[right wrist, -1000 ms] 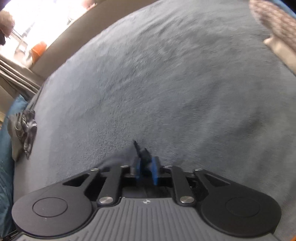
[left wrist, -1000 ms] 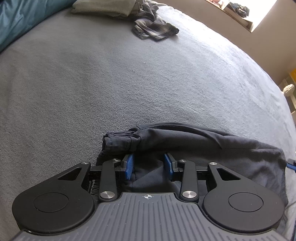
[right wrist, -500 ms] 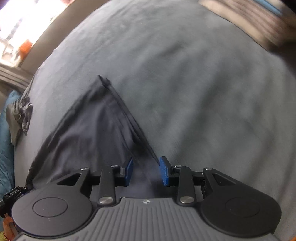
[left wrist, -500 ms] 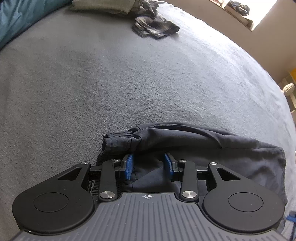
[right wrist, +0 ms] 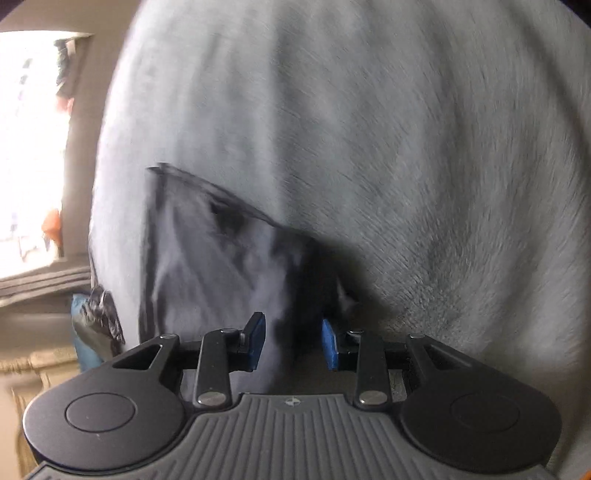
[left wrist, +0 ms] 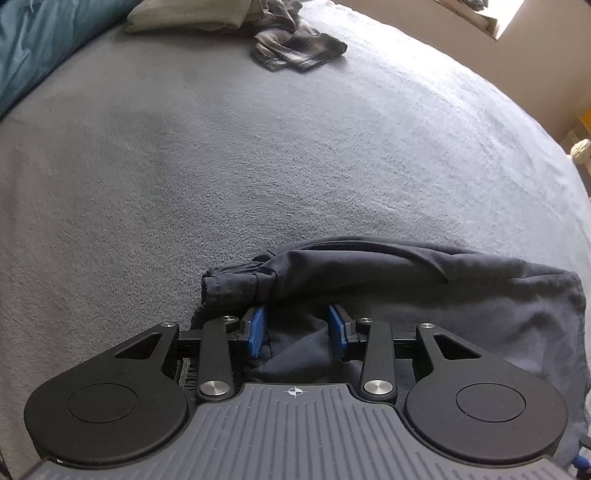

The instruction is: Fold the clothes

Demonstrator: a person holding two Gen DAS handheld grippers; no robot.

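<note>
A dark navy garment (left wrist: 406, 280) lies crumpled on the grey blanket (left wrist: 221, 166), its gathered waistband end (left wrist: 229, 282) at the left. My left gripper (left wrist: 297, 328) hovers open right over its near edge, cloth lying between the blue pads without being pinched. In the blurred right wrist view the same dark garment (right wrist: 221, 266) spreads out ahead and to the left. My right gripper (right wrist: 291, 341) stands open above its near edge, with a dark fold running between the pads.
A plaid garment (left wrist: 299, 48) and a folded pale cloth (left wrist: 188, 16) lie at the far end of the bed. A teal cover (left wrist: 33, 48) lines the far left. A bright window (right wrist: 29, 147) and wall stand beyond the bed edge.
My right gripper let go of the garment corner and opened, then swung round over the cloth. The left gripper stayed open in place over the near edge.
</note>
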